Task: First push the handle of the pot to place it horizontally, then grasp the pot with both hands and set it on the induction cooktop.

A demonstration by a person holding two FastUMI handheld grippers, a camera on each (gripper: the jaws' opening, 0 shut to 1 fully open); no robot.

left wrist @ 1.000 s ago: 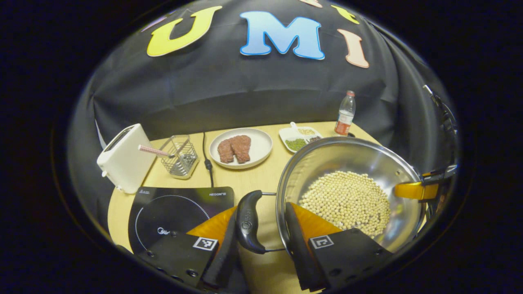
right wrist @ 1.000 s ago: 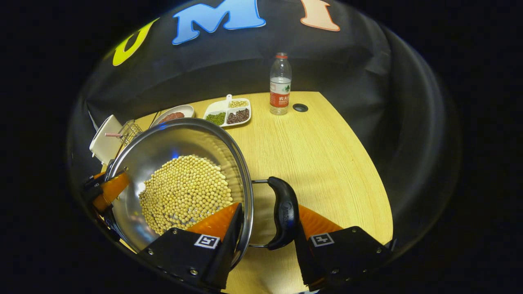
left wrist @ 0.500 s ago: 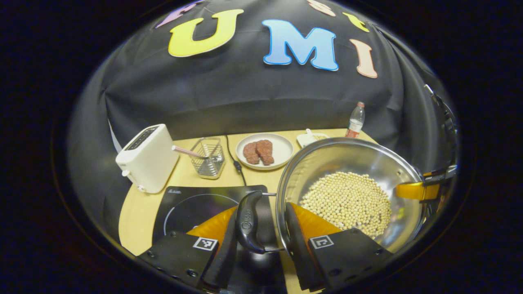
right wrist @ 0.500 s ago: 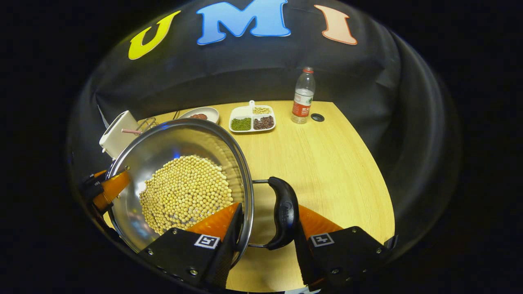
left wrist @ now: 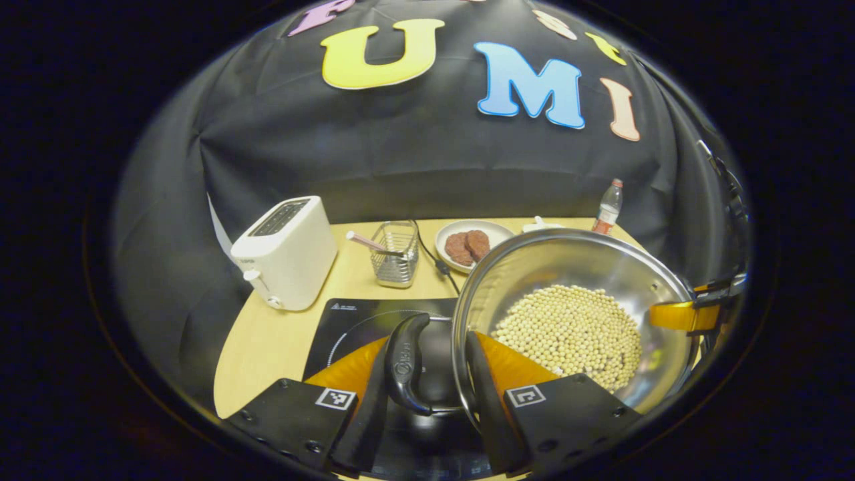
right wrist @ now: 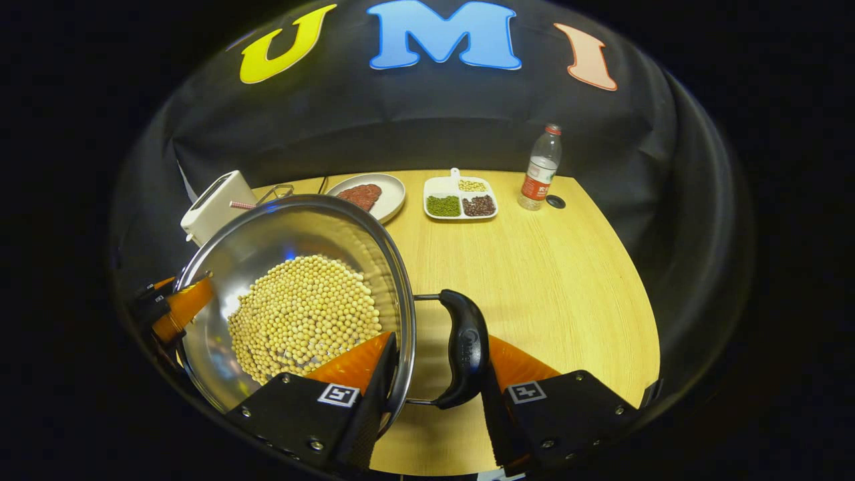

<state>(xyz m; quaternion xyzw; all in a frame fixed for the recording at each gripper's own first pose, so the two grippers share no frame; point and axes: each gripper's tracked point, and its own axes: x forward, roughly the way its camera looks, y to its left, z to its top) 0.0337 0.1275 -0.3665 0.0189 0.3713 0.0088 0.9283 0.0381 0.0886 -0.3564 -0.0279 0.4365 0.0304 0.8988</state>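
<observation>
A steel pot full of pale soybeans hangs between both grippers, lifted off the wooden table. My left gripper is shut on the pot's left side, one finger outside the black handle and the other inside the rim. Under that handle lies the black induction cooktop. In the right gripper view, my right gripper is shut the same way across the pot rim and its other black handle. Each gripper also appears at the pot's far side in the other's view.
A white toaster, a wire basket and a plate of meat stand behind the cooktop, with a black cable between them. A divided dish of beans and a water bottle sit at the back right.
Both grippers have carried the pot leftward; the cooktop has slid from left of the left gripper to beneath the pot's left handle. Both grips are unchanged.
</observation>
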